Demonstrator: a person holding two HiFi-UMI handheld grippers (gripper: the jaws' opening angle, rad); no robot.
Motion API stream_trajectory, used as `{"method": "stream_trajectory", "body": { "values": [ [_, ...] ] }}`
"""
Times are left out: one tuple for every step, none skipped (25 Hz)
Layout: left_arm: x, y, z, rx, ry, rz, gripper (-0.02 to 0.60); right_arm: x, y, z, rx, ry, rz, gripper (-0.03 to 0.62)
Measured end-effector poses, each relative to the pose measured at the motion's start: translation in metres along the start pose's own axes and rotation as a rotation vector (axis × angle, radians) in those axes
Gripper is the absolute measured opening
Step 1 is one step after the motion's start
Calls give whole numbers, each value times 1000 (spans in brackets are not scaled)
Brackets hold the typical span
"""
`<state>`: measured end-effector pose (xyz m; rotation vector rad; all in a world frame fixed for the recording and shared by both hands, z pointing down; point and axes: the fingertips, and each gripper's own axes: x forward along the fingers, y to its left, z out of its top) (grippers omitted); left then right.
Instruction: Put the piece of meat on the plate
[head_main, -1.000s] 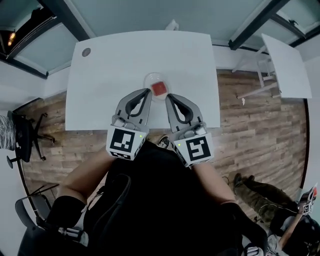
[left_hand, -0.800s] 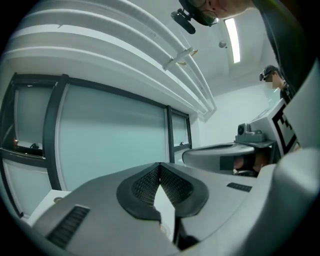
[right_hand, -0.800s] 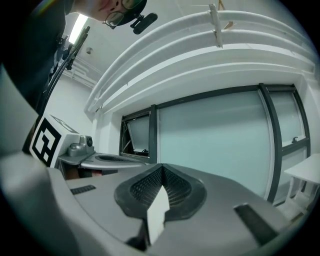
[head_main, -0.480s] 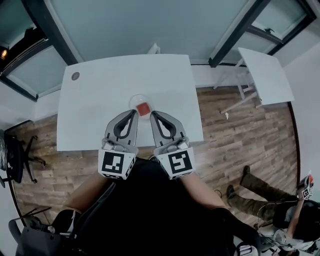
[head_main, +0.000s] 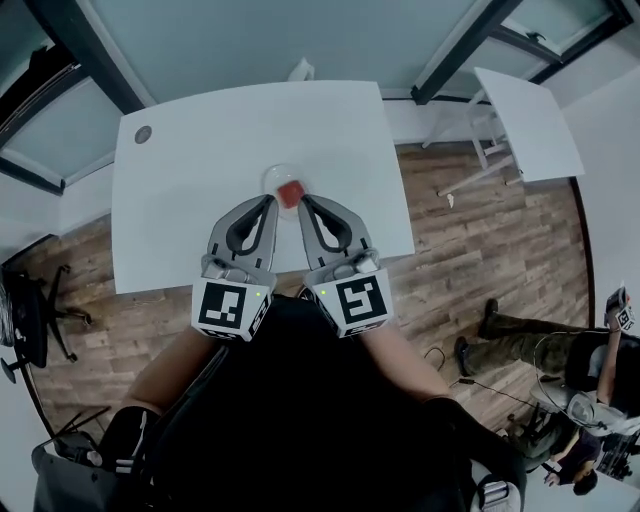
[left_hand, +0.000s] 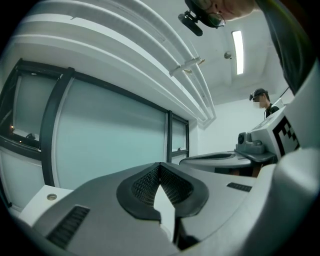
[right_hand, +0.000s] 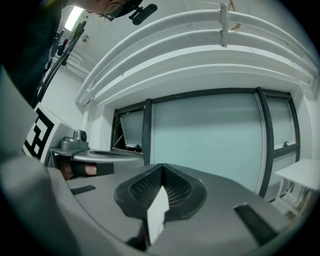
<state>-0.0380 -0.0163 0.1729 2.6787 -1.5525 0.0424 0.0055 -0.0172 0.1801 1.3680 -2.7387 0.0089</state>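
A red piece of meat (head_main: 290, 193) lies on a small clear plate (head_main: 273, 178) near the middle of the white table (head_main: 200, 180). In the head view my left gripper (head_main: 272, 201) and right gripper (head_main: 303, 200) are held side by side above the table's near edge, their tips flanking the near side of the plate. Both are shut with nothing between the jaws. The left gripper view shows its pads (left_hand: 150, 185) meeting, with only window wall beyond. The right gripper view shows the same closed pads (right_hand: 172, 187). Neither gripper view shows the meat or the plate.
A round grommet (head_main: 143, 134) sits at the table's far left corner, and a small white object (head_main: 300, 70) stands beyond the far edge. A second white table (head_main: 530, 120) stands at the right. An office chair (head_main: 25, 320) is at the left; people (head_main: 520, 340) are on the wooden floor at the right.
Both grippers have risen slightly, still side by side and shut. The head view has shifted, so the table sits a little further left in it. The meat stays on the plate.
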Motion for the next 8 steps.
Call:
{"method": "stream_trajectory", "body": {
  "values": [
    [0, 4, 1, -3, -7, -8, 3, 2, 2, 0, 0, 9, -6, 3],
    [0, 7, 1, -7, -10, -17, 3, 4, 4, 0, 2, 13, -12, 2],
    [1, 10, 0, -10, -10, -26, 3, 6, 6, 1, 6, 12, -18, 3],
    [0, 12, -1, -11, -9, -34, 3, 9, 8, 2, 8, 10, -22, 2],
    [0, 14, -2, -9, -8, -41, 3, 12, 10, 2, 9, 9, -26, 3],
    [0, 16, -2, -6, -8, -47, 3, 15, 12, 2, 9, 9, -29, 2],
    [0, 18, -3, -2, -7, -53, 3, 17, 14, 2, 9, 10, -32, 2],
    [-1, 19, -3, 1, -6, -59, 3, 20, 15, 1, 9, 11, -36, 2]
  ]
}}
